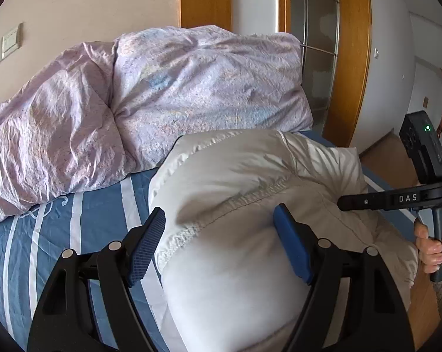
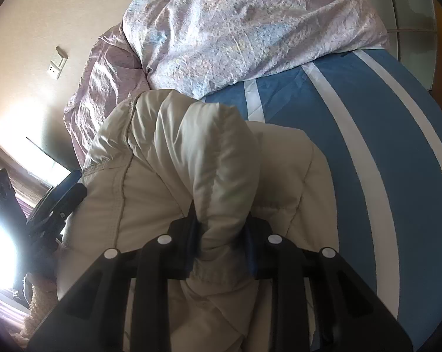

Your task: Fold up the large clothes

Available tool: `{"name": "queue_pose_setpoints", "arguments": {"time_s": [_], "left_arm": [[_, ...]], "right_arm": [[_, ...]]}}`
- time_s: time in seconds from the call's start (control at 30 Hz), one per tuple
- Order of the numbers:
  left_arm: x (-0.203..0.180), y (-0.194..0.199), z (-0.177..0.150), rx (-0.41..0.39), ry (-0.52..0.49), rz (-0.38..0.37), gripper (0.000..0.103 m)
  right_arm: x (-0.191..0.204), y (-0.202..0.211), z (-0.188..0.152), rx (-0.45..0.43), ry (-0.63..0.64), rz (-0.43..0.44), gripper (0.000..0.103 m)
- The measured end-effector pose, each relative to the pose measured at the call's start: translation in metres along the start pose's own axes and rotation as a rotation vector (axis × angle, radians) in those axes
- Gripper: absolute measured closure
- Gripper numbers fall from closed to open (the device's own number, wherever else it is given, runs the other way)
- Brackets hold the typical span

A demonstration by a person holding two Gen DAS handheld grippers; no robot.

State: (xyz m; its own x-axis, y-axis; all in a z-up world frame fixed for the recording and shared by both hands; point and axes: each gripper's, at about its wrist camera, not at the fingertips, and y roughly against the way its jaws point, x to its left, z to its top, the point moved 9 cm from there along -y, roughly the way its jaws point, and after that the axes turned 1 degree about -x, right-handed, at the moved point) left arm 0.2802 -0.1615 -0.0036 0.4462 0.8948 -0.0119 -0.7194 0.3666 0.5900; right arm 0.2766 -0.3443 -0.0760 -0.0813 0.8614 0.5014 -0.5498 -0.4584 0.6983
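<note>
A puffy cream-white jacket (image 1: 244,193) lies bunched on the blue-and-white striped bed sheet (image 1: 97,223). My left gripper (image 1: 221,234) is open, its blue pads (image 1: 146,246) astride the jacket's stitched hem, resting against the fabric without pinching it. In the right wrist view the jacket (image 2: 150,182) fills the middle; my right gripper (image 2: 222,240) is shut on a thick fold of it, a sleeve-like roll that rises between the fingers. The right gripper also shows in the left wrist view at the right edge (image 1: 420,196), held by a hand.
A crumpled lilac duvet (image 1: 133,94) is heaped at the far side of the bed against the wall, also in the right wrist view (image 2: 250,23). A wooden door frame (image 1: 352,58) and glass door stand behind. The bed's right edge drops to a wooden floor (image 1: 391,152).
</note>
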Motion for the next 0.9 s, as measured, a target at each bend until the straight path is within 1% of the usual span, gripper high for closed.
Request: {"name": "queue_pose_setpoints", "arguments": {"time_s": [0.23, 0.6, 0.9], "left_arm": [[-0.011, -0.010, -0.009, 0.030, -0.014, -0.009, 0.025], [-0.021, -0.022, -0.021, 0.045, -0.060, 0.033, 0.022], [-0.024, -0.029, -0.023, 0.036, -0.071, 0.058, 0.020]], "right_arm": [[-0.004, 0.001, -0.002, -0.005, -0.017, 0.002, 0.076], [-0.020, -0.006, -0.007, -0.026, -0.063, 0.036, 0.074], [-0.029, -0.013, -0.007, -0.028, -0.091, 0.061, 0.074]]}}
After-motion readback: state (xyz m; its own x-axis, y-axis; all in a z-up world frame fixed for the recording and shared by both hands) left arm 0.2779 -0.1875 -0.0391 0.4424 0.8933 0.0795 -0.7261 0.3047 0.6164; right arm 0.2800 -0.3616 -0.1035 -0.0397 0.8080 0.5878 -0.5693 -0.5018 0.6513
